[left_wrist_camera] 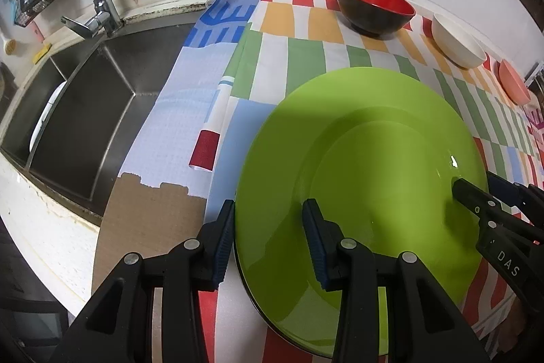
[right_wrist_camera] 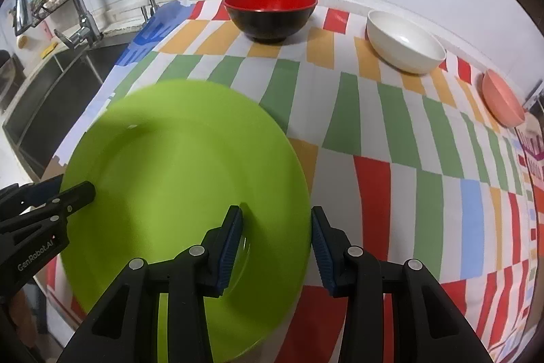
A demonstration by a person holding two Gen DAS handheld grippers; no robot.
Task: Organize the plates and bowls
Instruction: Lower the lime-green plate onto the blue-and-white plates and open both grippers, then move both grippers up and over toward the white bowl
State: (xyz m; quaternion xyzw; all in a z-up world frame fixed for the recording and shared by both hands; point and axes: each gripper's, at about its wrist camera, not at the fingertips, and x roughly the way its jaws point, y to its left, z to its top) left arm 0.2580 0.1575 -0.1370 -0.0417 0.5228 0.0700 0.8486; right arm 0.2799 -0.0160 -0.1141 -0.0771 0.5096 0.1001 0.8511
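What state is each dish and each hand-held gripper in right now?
Green plate: lying flat on the cloth, both grippers straddling its rim.
Left hand-held gripper: open.
Right hand-held gripper: open.
Red-and-black bowl: upright, empty.
White bowl: upright, empty.
Pink bowl: upright.

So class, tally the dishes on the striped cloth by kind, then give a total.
Plates: 1, the green plate
Bowls: 3, the red and black bowl, the white bowl and the pink bowl
Total: 4
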